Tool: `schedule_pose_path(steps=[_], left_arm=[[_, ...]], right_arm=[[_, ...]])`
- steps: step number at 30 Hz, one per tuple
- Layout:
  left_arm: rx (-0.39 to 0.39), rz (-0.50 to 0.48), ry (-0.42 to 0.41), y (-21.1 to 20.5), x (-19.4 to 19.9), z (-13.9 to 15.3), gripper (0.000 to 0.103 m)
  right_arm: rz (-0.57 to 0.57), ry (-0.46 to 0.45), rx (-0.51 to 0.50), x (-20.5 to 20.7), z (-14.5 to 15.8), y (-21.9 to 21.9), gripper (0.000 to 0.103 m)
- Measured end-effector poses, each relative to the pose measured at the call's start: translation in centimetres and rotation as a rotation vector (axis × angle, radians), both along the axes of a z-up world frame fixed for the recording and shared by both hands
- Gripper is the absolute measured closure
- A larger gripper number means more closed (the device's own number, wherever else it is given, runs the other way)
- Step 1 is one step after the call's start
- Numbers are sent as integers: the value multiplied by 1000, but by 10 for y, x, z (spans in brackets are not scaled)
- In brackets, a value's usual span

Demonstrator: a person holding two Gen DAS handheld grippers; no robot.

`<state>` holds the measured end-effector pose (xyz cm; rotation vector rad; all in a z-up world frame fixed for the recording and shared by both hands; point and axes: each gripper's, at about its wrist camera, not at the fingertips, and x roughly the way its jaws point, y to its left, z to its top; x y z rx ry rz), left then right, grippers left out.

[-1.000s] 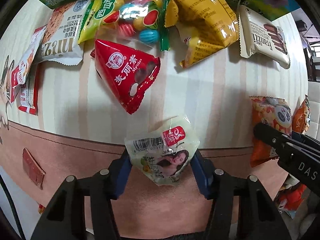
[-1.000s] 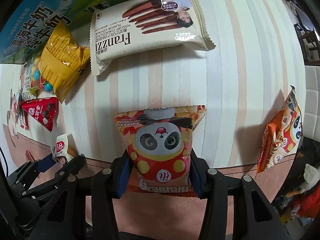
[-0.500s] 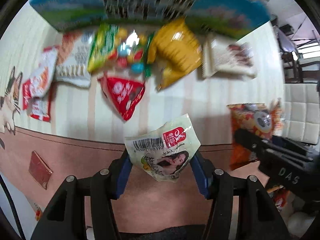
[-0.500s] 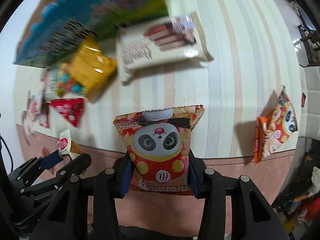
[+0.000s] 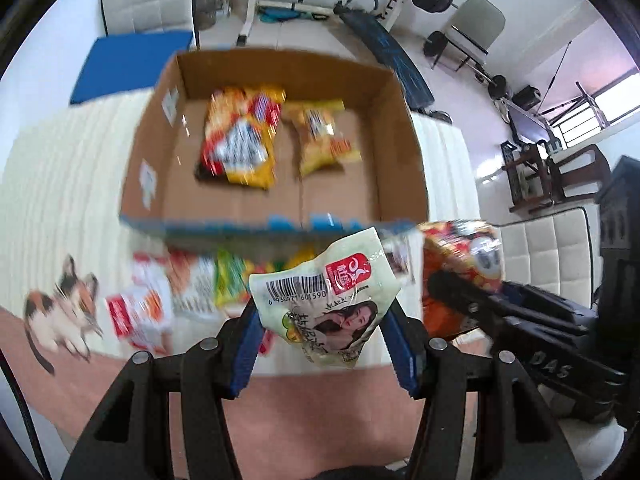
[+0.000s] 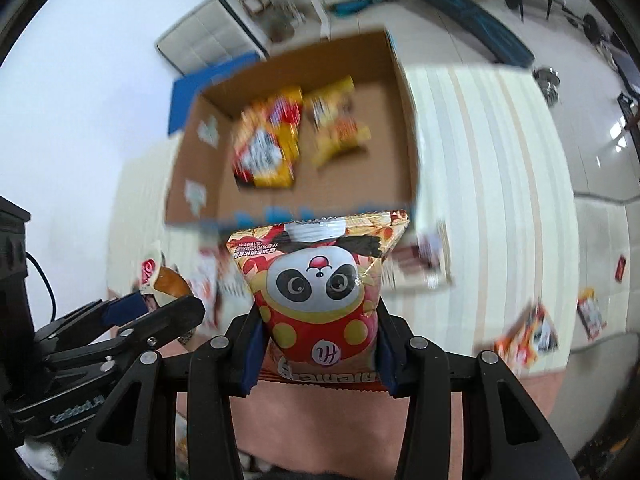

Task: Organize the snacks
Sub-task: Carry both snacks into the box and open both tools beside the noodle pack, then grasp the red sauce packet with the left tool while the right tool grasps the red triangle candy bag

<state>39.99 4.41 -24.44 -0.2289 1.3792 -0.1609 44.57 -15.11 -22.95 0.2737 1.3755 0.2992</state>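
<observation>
My left gripper is shut on a pale green snack packet with a barcode and a woman's picture, held in the air. My right gripper is shut on a red panda snack bag, also lifted. An open cardboard box stands on the striped table beyond both; it shows in the right wrist view too. Inside lie a yellow-red chip bag and a smaller yellow bag. The right gripper with its panda bag shows at the right of the left wrist view.
Several snack packs lie in a row on the table in front of the box. More orange packs lie at the table's right end. Chairs and gym gear stand on the floor behind the table.
Both grippers have lifted and tilted up with their packets. The view has swung from the snack row on the table to the open box and the room behind.
</observation>
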Motion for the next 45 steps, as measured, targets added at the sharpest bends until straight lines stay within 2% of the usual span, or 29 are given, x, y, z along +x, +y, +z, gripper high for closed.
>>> schedule_pose_path(steps=[3,6,14,18,22,23,25,26,28,31,40,45], left_arm=[[35,20,-4,15,32,-1,49],[37,33,41,32,62,-16,49],[47,41,156,48,117,-70,49],[45,38,221,50,125,-96,48],[60,29,260,49,127,-109,48],[56,28,267,49,126,-111,48],[62,47,275,52,126,-115,47],[61,54,279,54,126,-116,46],[56,66,271,58,125,-114,31],[65,77,246,63,124,-108,16],[83,87,118,62,109,-62,12],[101,92,18,69,86,-26,11]], right_arm=[[-6,-31,-16,33,5,16,55],[-7,-28,-39,60,-3,30,55],[-14,72,-95,104,-72,50,55],[-20,126,-91,112,-104,52,55],[-3,177,-68,115,-122,54,52],[6,186,-74,116,-124,55,50],[16,186,-100,117,-125,56,20],[17,180,-108,118,-124,55,16],[20,181,-108,120,-123,53,14],[34,175,-132,122,-119,52,13],[72,85,-175,110,-88,63,9],[58,53,-114,86,-64,72,9]])
